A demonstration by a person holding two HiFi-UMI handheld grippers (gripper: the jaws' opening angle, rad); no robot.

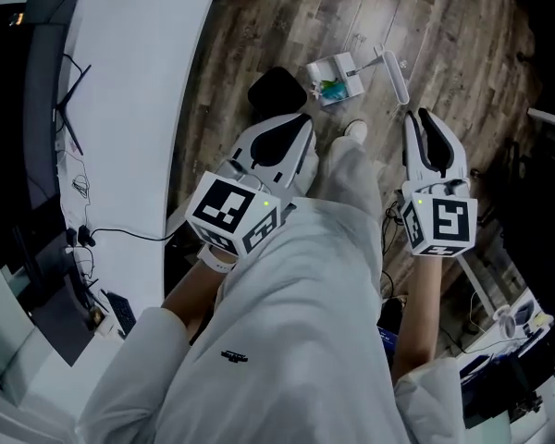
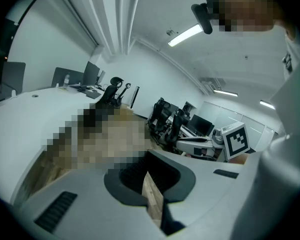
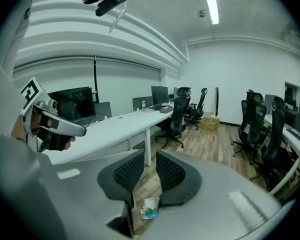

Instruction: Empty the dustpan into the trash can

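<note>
1. Our left gripper (image 1: 294,128) hangs empty, jaws pressed together.
2. The dustpan (image 1: 336,81) lies on the floor (image 1: 462,54) ahead; tilting it early would spill its litter (image 1: 331,89).
3. Our right gripper (image 1: 424,123), slightly spread, holds nothing; it could miss the handle (image 1: 395,74).

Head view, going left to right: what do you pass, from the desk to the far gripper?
white desk → left gripper → dustpan → right gripper
</note>
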